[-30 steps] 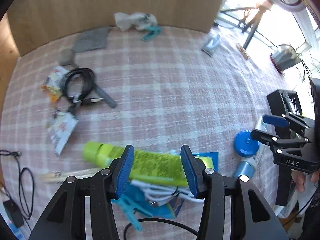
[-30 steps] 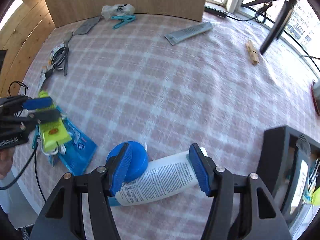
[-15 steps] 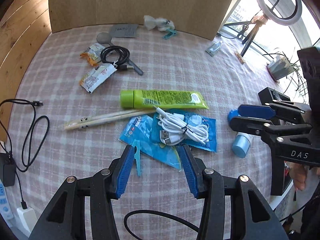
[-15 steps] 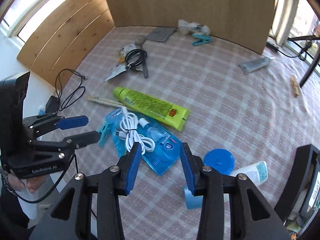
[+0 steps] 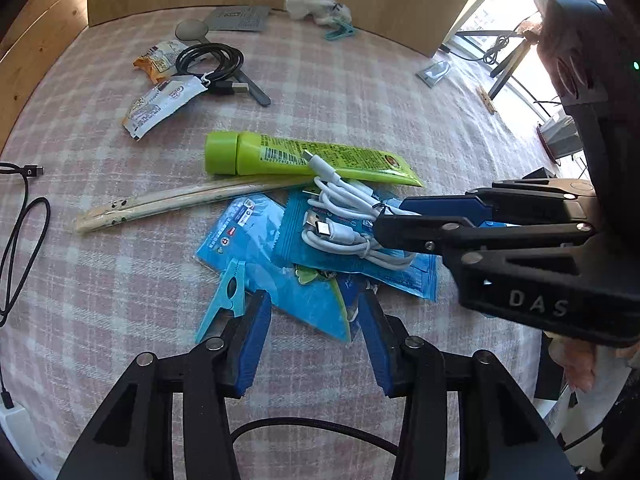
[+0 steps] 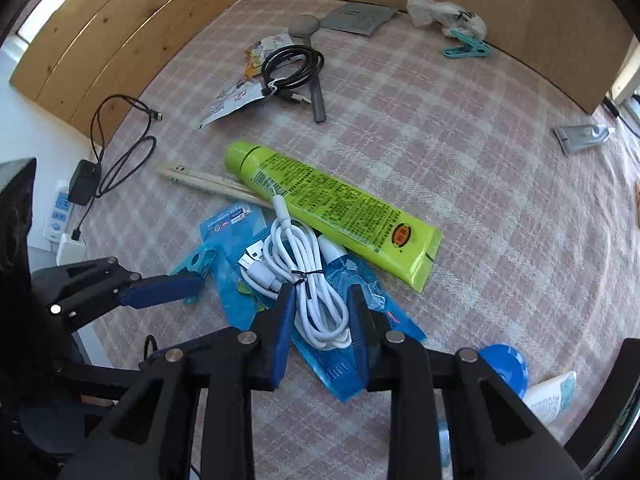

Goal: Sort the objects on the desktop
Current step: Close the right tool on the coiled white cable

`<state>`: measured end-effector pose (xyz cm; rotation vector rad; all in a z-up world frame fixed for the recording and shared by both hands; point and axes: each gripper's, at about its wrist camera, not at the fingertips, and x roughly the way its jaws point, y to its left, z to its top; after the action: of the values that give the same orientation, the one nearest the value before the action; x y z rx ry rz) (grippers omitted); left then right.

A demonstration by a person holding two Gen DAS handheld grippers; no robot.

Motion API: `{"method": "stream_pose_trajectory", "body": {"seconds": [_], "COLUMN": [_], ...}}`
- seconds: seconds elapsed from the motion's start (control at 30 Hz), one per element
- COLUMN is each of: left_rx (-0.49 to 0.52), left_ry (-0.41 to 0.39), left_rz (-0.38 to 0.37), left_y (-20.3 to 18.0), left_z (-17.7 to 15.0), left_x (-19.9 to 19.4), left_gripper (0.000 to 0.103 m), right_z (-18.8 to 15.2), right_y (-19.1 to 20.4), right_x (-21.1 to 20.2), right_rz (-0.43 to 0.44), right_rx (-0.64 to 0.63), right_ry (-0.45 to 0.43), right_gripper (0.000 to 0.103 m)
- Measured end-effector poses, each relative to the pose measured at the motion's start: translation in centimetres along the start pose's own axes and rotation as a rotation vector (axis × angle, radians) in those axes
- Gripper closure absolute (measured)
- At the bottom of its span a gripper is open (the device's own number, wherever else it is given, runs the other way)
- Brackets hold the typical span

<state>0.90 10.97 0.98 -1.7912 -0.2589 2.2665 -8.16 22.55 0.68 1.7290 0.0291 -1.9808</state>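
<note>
The right gripper (image 6: 318, 312) is closing around the white cable (image 6: 308, 276) lying on blue packets (image 6: 352, 364). The left gripper (image 5: 314, 312) is closing over a blue packet corner, beside a blue clothespin (image 5: 226, 300). A green tube (image 6: 332, 196) is lying just behind.

On the table (image 6: 500, 200), the coiled cable (image 6: 304, 280) lies on a stack of packets (image 6: 240, 236), its plug end resting on the tube (image 6: 332, 200) behind. Chopsticks (image 6: 204, 180) run under the tube, left. A peg (image 5: 228, 296) touches the packets' near-left edge.

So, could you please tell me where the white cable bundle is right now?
The white cable bundle lies on the blue packets below the green tube, centre of the right wrist view, between the closing pads of the right tool.
</note>
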Motion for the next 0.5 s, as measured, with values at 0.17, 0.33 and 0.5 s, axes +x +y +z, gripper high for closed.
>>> {"method": "stream_pose_trajectory", "body": {"seconds": [0.17, 0.33, 0.5], "left_rx": [0.008, 0.017, 0.032], "left_ry": [0.002, 0.007, 0.006], "left_rz": [-0.001, -0.007, 0.013], "left_y": [-0.6, -1.6, -2.5], "left_z": [1.3, 2.3, 3.5], "left_x": [0.7, 1.3, 2.0], "left_gripper": [0.063, 0.064, 0.064], "right_z": [-0.7, -1.8, -3.5], "right_y": [-2.9, -4.9, -6.2], "right_x": [-0.4, -1.3, -2.3], "right_rz": [0.048, 0.046, 0.122], "right_rx": [0.106, 0.176, 0.233], "right_ry": [-0.017, -0.044, -0.048], "right_gripper": [0.078, 0.078, 0.080]}}
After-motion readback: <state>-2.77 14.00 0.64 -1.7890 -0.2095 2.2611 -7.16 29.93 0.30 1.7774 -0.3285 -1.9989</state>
